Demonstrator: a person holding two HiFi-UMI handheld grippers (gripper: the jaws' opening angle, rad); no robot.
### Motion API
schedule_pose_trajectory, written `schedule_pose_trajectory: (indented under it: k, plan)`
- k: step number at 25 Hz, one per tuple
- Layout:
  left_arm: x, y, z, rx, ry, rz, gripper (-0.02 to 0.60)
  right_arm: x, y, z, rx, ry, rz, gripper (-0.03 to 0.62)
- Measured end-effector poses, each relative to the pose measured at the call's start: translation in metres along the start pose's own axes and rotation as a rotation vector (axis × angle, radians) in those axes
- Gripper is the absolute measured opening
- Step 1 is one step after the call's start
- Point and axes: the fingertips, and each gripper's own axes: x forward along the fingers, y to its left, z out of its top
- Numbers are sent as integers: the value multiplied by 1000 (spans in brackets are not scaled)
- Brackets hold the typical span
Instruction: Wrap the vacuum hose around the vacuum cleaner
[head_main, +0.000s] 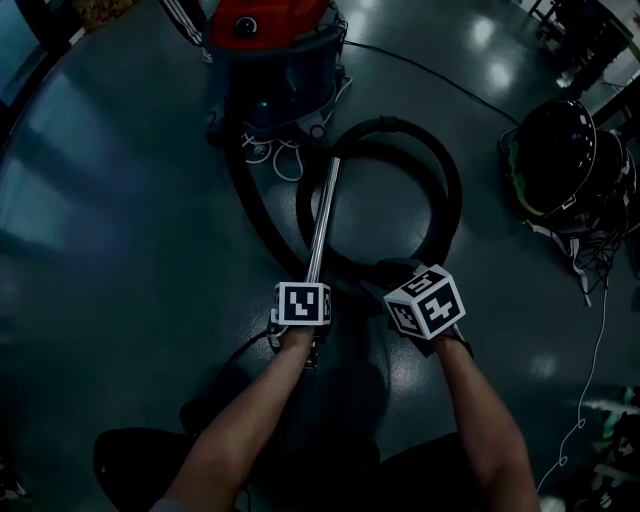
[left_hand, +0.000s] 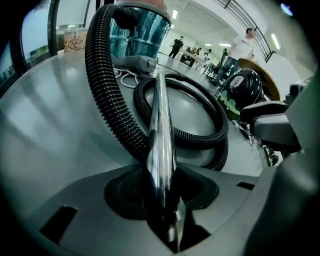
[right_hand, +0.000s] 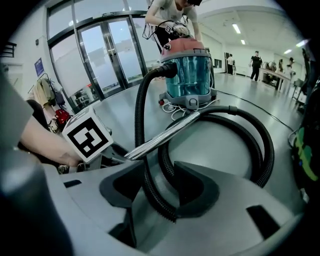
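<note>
Hose (right_hand: 152, 192) sits gripped inside right claw (right_hand: 158, 176).

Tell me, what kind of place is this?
Probably a big indoor hall or lobby: polished grey floor, tall glass doors, ceiling strip lights, and people standing by tables far off.

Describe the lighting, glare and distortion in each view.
Head view: underexposed, with ceiling-light glare patches on the glossy floor. Left gripper view: bright, fisheye-bent; the metal tube shows mirror-like highlights. Right gripper view: well lit, the glass doors bow outward, corners vignetted black.
</note>
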Motion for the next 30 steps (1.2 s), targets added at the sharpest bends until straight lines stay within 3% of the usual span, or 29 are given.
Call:
schedule_pose_trajectory:
  k: [7,14,20,30]
  plan:
    - [20,3,5,53,-21,38,166,-6,-15,-12,-28,8,-39,169]
    - [22,-4,2,113,-18,4,169,-2,-27,-22,10,14,-31,169]
    - [8,-12,-1,143,-24,-30,232,8,-30,-24,32,15,-10,169]
    - [-10,-22,-1,302,-49,-71,242,32,-18,-24,21,39,56,169]
